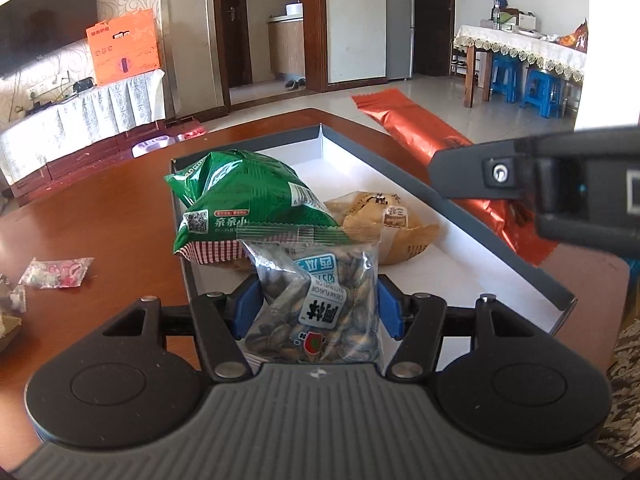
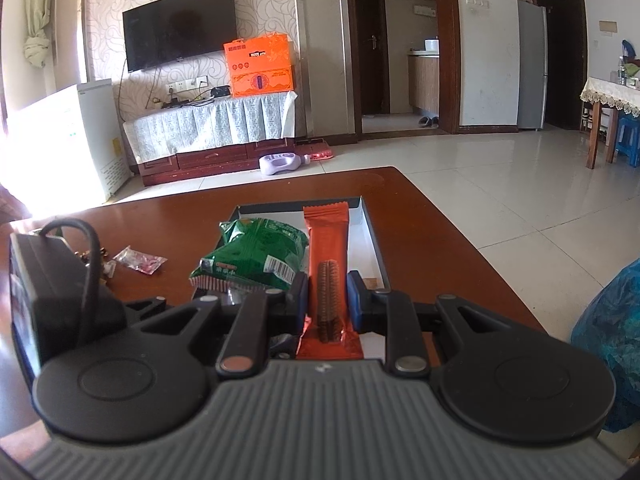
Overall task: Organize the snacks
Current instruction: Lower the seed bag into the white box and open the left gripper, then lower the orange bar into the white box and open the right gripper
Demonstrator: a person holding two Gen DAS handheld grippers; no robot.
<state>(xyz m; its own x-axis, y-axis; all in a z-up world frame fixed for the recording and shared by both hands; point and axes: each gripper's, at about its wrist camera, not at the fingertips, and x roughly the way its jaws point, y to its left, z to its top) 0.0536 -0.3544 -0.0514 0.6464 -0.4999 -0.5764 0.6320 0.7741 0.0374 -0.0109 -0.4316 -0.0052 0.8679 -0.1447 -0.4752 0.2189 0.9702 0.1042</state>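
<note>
My left gripper [image 1: 319, 306] is shut on a clear bag of sunflower seeds [image 1: 316, 300], held over the near end of a shallow white box with grey walls [image 1: 460, 204]. Inside the box lie a green snack bag [image 1: 248, 208] and a tan pastry packet [image 1: 384, 224]. My right gripper [image 2: 327, 300] is shut on a long orange biscuit pack [image 2: 327, 264], held over the right side of the same box [image 2: 370, 232]. The green snack bag [image 2: 252, 254] lies to its left. The right gripper's body enters the left wrist view from the right, with the orange pack [image 1: 424, 136] beyond it.
The box sits on a red-brown wooden table [image 1: 100, 208]. A small pink-and-white candy packet [image 1: 56, 272] and other wrappers lie at the table's left. A blue plastic bag [image 2: 608, 340] sits off the table's right edge.
</note>
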